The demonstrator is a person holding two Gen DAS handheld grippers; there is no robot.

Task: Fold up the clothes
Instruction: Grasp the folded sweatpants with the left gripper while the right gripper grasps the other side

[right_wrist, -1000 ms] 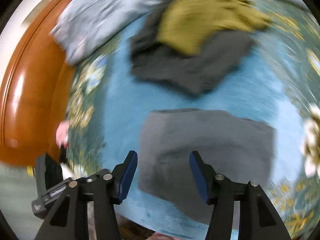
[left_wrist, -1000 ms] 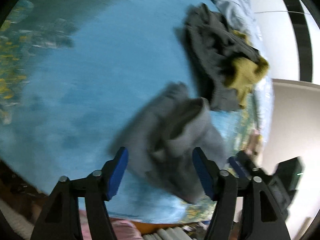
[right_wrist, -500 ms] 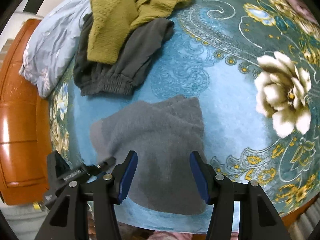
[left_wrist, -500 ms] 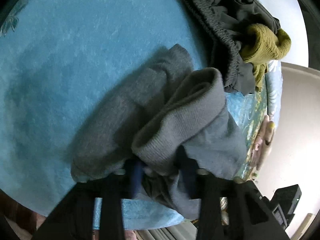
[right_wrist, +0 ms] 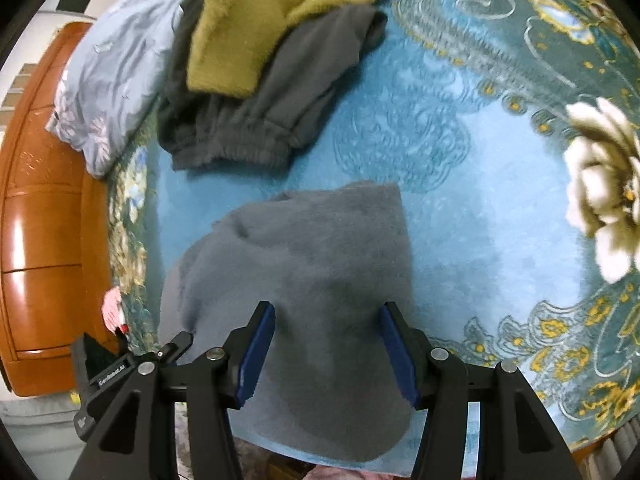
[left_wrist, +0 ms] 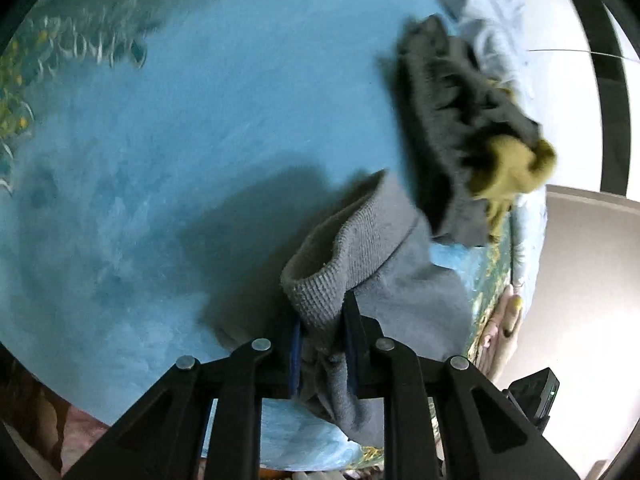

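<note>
Left gripper [left_wrist: 322, 344]: jaws have just been closing, now clamped on the ribbed hem of the grey sweater [left_wrist: 352, 256], fabric bunched between the blue pads. Right gripper [right_wrist: 326, 354]: jaws parted, nothing pinched, hovering over the grey sweater spread on the blue bedspread [right_wrist: 460, 208]. Beyond it, dark trousers [right_wrist: 260, 112] under an olive top [right_wrist: 256, 20]

No text here is sharp enough to read.
</note>
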